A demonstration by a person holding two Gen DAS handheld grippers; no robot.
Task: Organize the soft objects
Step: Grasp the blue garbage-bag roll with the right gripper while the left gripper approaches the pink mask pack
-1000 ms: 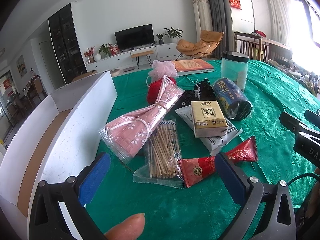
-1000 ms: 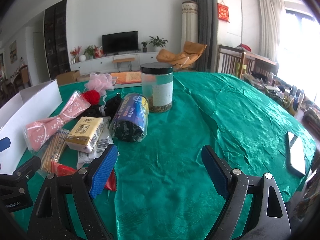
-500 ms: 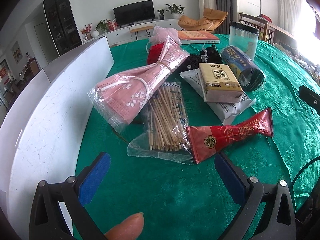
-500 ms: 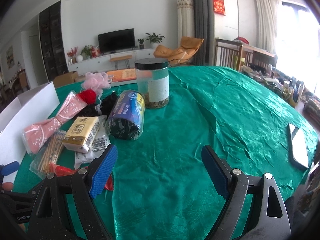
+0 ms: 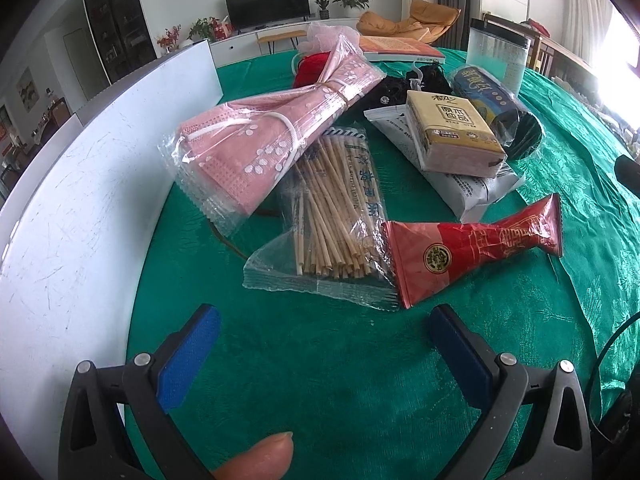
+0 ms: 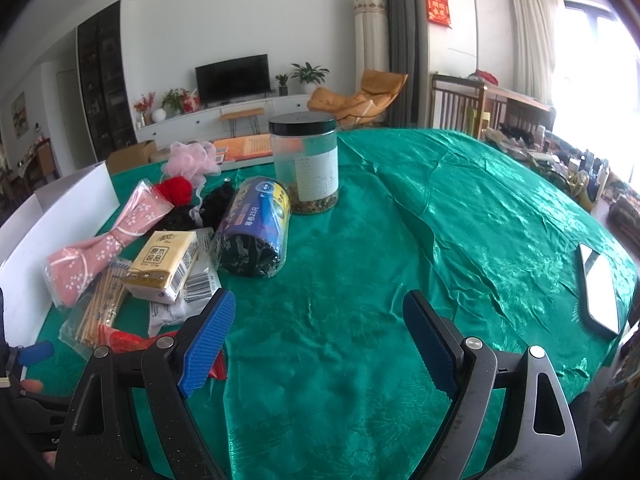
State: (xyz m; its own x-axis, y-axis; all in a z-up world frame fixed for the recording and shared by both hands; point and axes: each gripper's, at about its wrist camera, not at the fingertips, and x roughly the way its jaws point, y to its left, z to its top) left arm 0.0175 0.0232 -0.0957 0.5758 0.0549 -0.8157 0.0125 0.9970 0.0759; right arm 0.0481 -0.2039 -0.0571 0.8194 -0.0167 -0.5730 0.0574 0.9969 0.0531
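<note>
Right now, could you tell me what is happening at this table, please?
A person holds two grippers over a green tablecloth. Both are open and empty. The left gripper faces a pile of packets: pink masks, wooden sticks, a red sachet. A white box stands to its left.

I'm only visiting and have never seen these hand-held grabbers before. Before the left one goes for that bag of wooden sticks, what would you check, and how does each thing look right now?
1. Left gripper open wide enough: ok, both blue pads are spread with nothing between them.
2. Bag of wooden sticks within easy approach: ok, it lies just ahead on the green tablecloth.
3. Bag free to lift: not ok, the pink mask pack overlaps its far end and the red packet lies against its right edge.
4. White box ready at the left: cannot tell, its inside is hidden.
5. Right gripper out of the way: ok, open over bare cloth.
</note>
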